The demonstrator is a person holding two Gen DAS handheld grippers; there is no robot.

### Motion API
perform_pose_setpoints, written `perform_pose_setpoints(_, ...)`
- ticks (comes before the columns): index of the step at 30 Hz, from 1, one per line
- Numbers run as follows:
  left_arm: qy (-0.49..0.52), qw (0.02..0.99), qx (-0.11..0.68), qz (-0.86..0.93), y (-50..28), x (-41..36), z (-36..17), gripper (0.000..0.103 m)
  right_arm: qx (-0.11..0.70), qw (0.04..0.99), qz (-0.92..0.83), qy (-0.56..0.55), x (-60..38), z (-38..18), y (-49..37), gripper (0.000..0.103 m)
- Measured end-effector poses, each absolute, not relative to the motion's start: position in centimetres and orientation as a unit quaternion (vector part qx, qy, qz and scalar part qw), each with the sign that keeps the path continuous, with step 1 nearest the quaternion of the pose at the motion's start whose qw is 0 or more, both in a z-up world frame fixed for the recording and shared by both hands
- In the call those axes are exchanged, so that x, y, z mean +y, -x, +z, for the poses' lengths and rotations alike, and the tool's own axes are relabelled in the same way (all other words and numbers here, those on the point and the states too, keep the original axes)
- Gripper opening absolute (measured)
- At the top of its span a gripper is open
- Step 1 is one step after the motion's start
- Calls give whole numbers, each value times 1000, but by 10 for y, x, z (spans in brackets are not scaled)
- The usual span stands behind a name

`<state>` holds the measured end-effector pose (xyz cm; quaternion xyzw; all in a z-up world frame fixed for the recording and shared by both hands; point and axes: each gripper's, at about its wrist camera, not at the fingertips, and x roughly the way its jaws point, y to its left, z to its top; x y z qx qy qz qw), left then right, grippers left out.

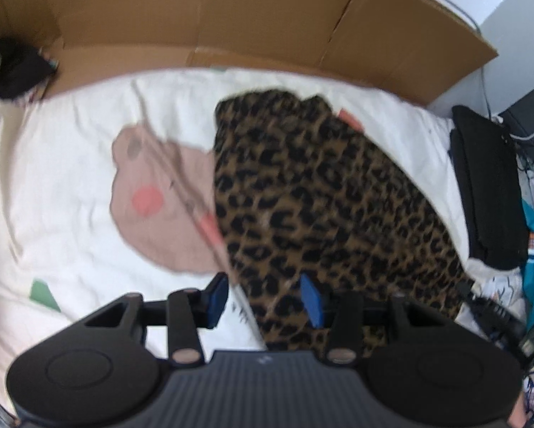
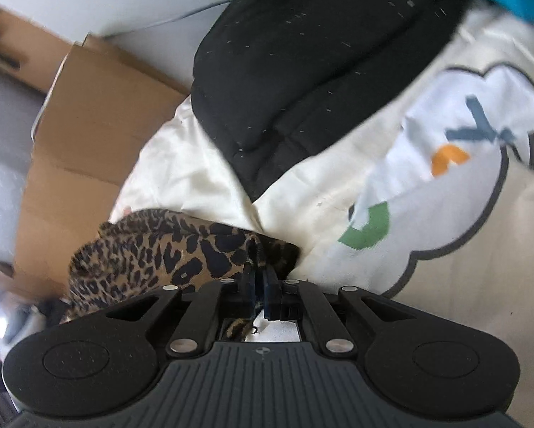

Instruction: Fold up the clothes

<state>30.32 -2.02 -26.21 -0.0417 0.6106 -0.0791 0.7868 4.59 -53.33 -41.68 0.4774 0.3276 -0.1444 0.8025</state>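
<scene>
Leopard-print garment (image 2: 152,249) pinched in right claw (image 2: 259,285); left claw (image 1: 263,297) apart, black cushion (image 2: 313,60) beside.

Both views bright w/ soft, even daylight; no hard shadows. Motion blur smears the white bedsheet (image 1: 70,185) & cardboard (image 2: 77,135). Blown-out glare at lower-left edge of right wrist view. Heavy fisheye bending, dark corners.

The left gripper (image 1: 264,297), jaws apart and empty, hangs above a leopard-print fabric garment (image 1: 313,192) lying on a white printed bedsheet (image 1: 70,164). Brown cardboard panels (image 1: 231,18) stand behind.
</scene>
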Motion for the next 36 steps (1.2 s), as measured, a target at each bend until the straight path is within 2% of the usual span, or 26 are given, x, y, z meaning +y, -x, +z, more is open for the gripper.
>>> perform_pose_setpoints(12, 43, 793, 606, -36, -350, -90, -232, 48, 319, 801, -135, -488, -537, -420, -43, 12)
perform_pose_setpoints(18, 70, 799, 597, -15, -389, -107, -247, 47, 334, 811, -118, -465, -540, -414, -49, 14)
perform_pose_setpoints(27, 41, 802, 595, -32, -462, -154, -273, 46, 307, 814, -127, -477, -540, -422, -45, 17)
perform_pose_setpoints(31, 54, 795, 603, -32, -476, -166, -293, 38, 313, 816, -113, -472, -541, -423, -41, 16)
perform_pose_setpoints(36, 57, 785, 616, -30, -484, -175, -315, 37, 319, 822, -108, -459, -540, -421, -42, 16)
